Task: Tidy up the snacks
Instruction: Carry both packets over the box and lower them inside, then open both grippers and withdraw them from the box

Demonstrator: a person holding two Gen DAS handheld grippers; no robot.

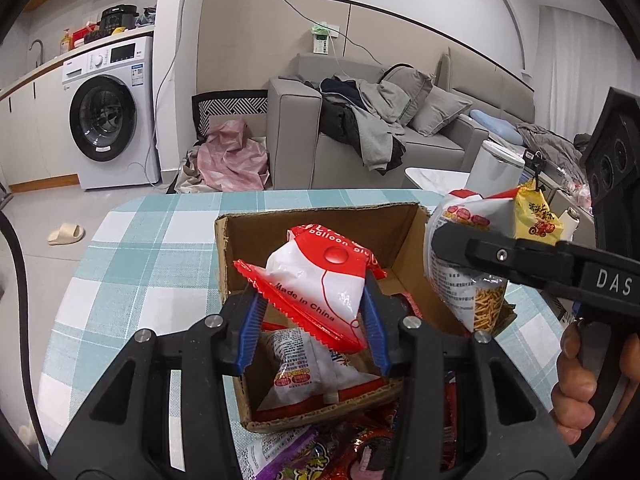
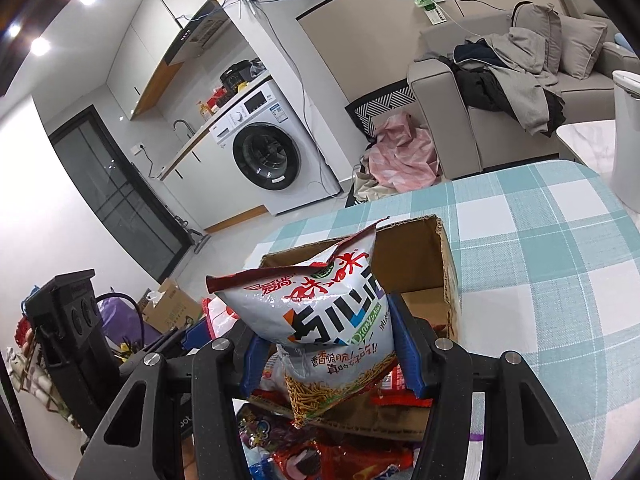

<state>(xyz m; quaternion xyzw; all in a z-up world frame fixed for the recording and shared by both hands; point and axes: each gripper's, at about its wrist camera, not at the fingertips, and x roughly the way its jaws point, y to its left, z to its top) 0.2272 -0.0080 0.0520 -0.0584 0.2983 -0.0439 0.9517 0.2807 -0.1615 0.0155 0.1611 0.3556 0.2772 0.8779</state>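
Crinkly foil packets, both held above the cardboard box (image 1: 320, 216) near the table's (image 1: 132, 240) front edge.
Left gripper (image 1: 314, 320) clenched on red-white packet (image 1: 316, 280); right gripper (image 2: 332, 354) clenched on noodle-snack bag (image 2: 320, 312). Probably light, puffy, slippery, crushable; best pinched gently mid-body or at sealed seams.
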